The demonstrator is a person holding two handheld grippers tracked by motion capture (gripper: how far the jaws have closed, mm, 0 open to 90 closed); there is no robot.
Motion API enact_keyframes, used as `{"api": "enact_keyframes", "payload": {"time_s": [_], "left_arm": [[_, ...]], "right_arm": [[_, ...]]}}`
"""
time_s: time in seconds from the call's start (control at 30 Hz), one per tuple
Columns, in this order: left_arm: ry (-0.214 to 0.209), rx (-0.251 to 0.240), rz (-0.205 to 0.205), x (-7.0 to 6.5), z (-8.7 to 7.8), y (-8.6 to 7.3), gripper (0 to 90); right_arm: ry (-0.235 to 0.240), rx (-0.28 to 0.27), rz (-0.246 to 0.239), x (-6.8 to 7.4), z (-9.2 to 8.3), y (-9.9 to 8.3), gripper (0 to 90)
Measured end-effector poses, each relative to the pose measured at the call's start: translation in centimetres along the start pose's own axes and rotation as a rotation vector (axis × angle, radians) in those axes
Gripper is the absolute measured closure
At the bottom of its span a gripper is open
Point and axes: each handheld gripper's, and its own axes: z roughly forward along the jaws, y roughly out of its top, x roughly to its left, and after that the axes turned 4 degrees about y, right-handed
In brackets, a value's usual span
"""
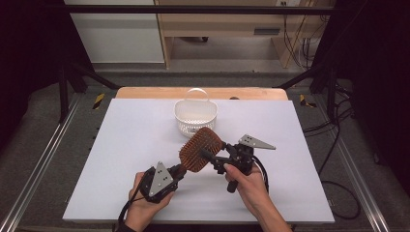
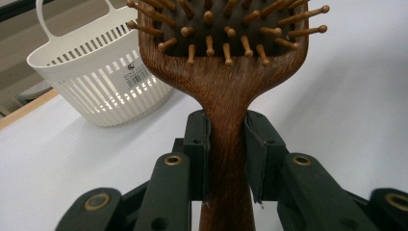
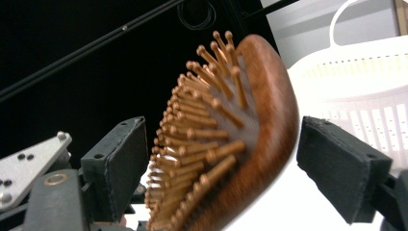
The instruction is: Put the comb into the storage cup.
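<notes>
**Hairbrush held over the table, right jaws not on it**

While our left gripper [image 1: 175, 170] clamps the hairbrush [image 1: 200, 149] by its handle above the white table [image 1: 135, 145], our right gripper [image 1: 209, 157] straddles the brush head, pads clear of it on both sides. White basket [image 1: 195, 117] sits just behind
</notes>
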Motion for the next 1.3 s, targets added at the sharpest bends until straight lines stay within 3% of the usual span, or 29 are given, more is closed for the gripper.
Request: {"api": "enact_keyframes", "payload": {"time_s": [0.37,0.5,0.67,0.8,0.9,1.07,1.1,1.2,1.3], "left_arm": [[-0.001,0.006,0.024,-0.5,0.2,0.1,72.1],[-0.01,-0.002,0.014,-0.4,0.2,0.1,72.2],[-0.009,-0.005,0.008,-0.2,0.1,0.1,72.2],[-0.027,-0.007,-0.01,0.1,0.2,0.1,72.2],[-0.042,-0.031,-0.055,0.5,0.3,0.1,71.9],[-0.033,-0.063,-0.098,0.9,0.0,0.1,69.0],[-0.022,-0.069,-0.134,1.3,-0.1,-0.1,65.0],[-0.015,-0.077,-0.161,1.7,-0.4,-0.4,51.6],[0.039,-0.107,-0.202,2.6,-1.7,-0.9,40.4]], "right_arm": [[0.025,-0.012,0.026,0.0,0.0,-0.3,31.7],[0.029,-0.025,0.027,0.2,0.0,-0.3,37.5],[0.044,-0.045,0.063,0.4,-0.2,-0.2,46.0],[0.038,-0.051,0.051,1.1,-0.1,0.0,50.4],[0.029,-0.048,0.048,1.8,0.1,0.6,52.2],[0.023,-0.049,0.04,2.5,0.7,1.6,52.8],[0.014,-0.053,0.03,2.7,0.9,2.1,52.9],[0.001,-0.064,0.027,2.6,1.1,2.6,52.9],[-0.029,-0.075,0.003,2.4,1.4,3.7,52.8]]}}
